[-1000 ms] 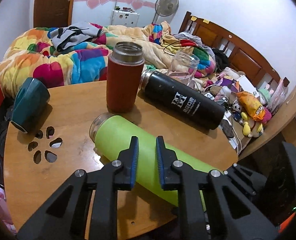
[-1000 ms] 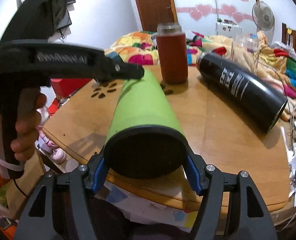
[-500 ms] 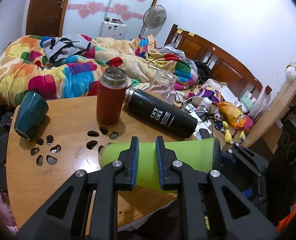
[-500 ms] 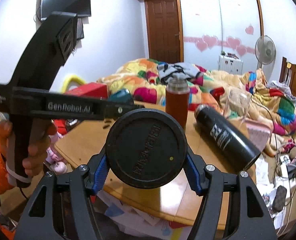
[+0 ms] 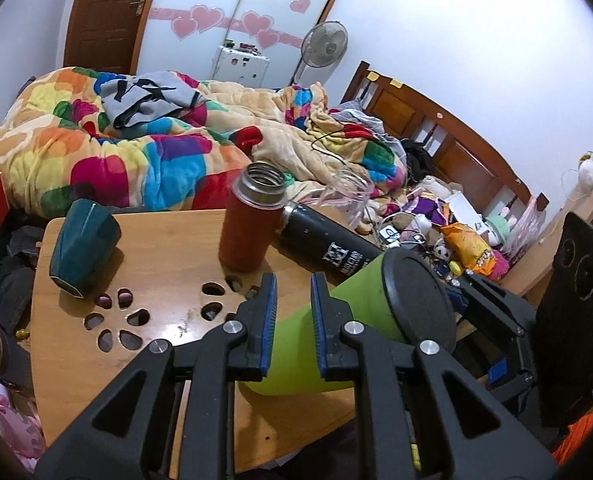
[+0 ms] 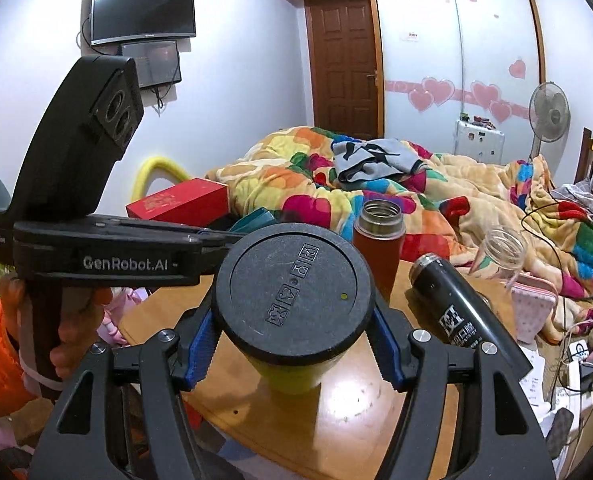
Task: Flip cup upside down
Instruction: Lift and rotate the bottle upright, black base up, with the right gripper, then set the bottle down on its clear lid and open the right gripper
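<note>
A lime green flask cup (image 5: 356,312) with a black base (image 6: 292,292) is held tilted above the wooden table (image 5: 152,280), base up and towards the right, mouth down. My right gripper (image 6: 292,344) is shut on its base end. My left gripper (image 5: 292,312) hovers just above and in front of the green body, jaws narrowly apart and holding nothing. The cup's mouth is hidden behind my left fingers.
On the table stand an open red flask (image 5: 250,220), a black flask (image 5: 332,248) on its side, a dark green mug (image 5: 82,252) on its side and a clear glass jar (image 5: 350,196). Flower-shaped holes (image 5: 116,320) pierce the tabletop. A bed with a colourful quilt (image 5: 116,152) lies behind.
The right gripper has lifted the green cup off the table and swung its base end upward, from lying flat to tilted steeply. The left gripper has risen with it.
</note>
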`<state>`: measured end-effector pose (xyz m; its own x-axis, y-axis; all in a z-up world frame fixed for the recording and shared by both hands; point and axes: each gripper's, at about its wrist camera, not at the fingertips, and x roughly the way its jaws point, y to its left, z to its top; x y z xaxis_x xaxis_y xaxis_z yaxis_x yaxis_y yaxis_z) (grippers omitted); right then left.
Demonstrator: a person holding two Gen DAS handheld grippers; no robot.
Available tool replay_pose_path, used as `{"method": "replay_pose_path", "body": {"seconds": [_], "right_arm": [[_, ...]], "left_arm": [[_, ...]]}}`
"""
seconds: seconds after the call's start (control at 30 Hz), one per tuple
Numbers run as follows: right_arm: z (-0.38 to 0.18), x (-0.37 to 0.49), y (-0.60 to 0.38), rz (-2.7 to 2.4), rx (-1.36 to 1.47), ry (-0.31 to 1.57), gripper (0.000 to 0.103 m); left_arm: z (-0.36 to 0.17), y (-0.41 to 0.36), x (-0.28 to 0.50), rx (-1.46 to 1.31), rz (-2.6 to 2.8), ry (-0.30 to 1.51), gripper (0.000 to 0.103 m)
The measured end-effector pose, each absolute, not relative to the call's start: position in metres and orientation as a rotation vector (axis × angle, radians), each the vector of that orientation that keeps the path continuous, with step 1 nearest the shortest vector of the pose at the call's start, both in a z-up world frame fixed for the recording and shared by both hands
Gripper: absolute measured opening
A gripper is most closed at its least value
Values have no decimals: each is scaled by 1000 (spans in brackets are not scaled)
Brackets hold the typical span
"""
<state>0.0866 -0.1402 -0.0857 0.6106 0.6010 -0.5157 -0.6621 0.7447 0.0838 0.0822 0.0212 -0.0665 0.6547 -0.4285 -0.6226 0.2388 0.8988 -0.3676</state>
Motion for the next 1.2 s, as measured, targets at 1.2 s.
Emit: {"method": "replay_pose_path", "body": {"seconds": [1.2], "right_arm": [[-85, 110, -108, 721, -138, 617, 65]], "left_arm": [[-60, 71, 72, -266, -237, 729, 52]]}}
